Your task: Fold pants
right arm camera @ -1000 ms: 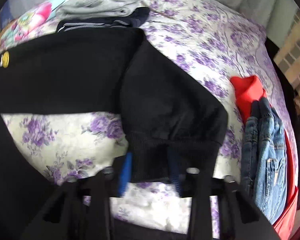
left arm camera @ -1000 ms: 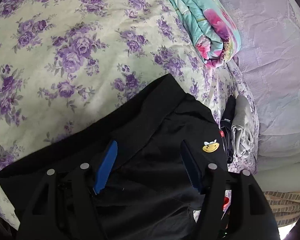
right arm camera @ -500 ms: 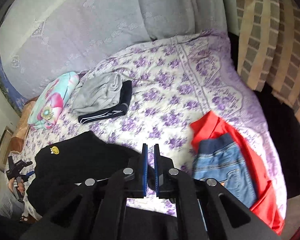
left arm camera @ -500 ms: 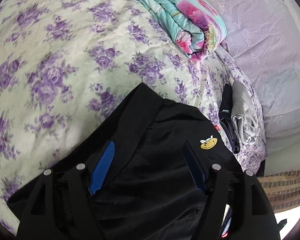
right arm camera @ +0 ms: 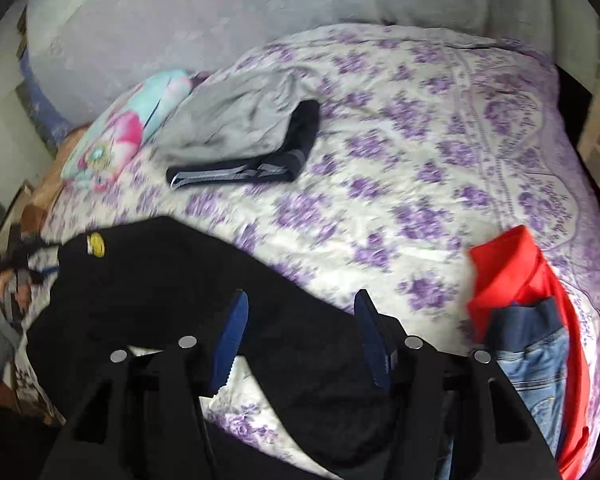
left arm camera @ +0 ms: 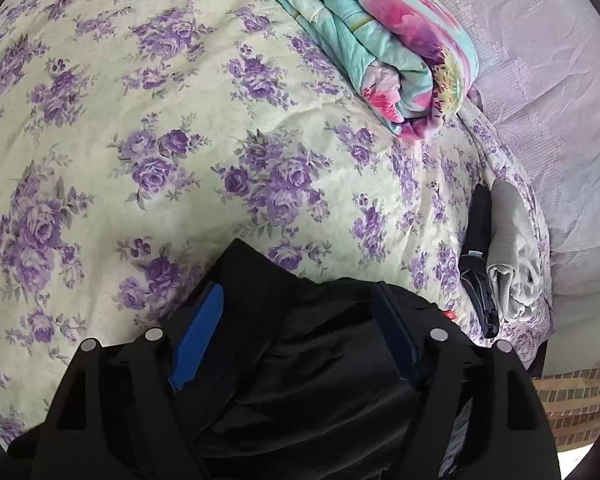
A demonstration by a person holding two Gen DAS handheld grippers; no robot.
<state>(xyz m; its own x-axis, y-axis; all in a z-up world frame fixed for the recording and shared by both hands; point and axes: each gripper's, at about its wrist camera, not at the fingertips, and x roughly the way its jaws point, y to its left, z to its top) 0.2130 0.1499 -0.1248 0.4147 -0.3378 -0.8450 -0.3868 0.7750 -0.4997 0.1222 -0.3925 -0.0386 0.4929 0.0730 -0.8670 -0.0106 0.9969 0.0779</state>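
Your black pants (right arm camera: 148,288) lie on the bed (right arm camera: 440,128) along its near edge — their long axis runs crosswise in front of you, from the end with the yellow badge (right arm camera: 96,244) at the left, across to the bunched part under your right gripper (right arm camera: 300,332). Both grippers hang directly over the cloth, so neither has far to go. The right gripper's jaws are spread wide with black fabric lying between and below them, nothing pinched. Your left gripper (left arm camera: 296,332) is likewise spread, its blue pads (left arm camera: 198,336) straddling a raised fold of the pants (left arm camera: 300,380) near the badge end; whether the pads touch the cloth, you cannot tell.

Judging from this, the next fold turns on that crosswise line — each gripper takes the end under it.

Around you: a grey and dark folded pile (right arm camera: 244,144) sits well apart toward the head of the bed, next to a rolled floral quilt (left arm camera: 388,44). Red cloth with jeans (right arm camera: 540,360) lies near the right edge, just beside the right gripper — the nearest thing to snag.
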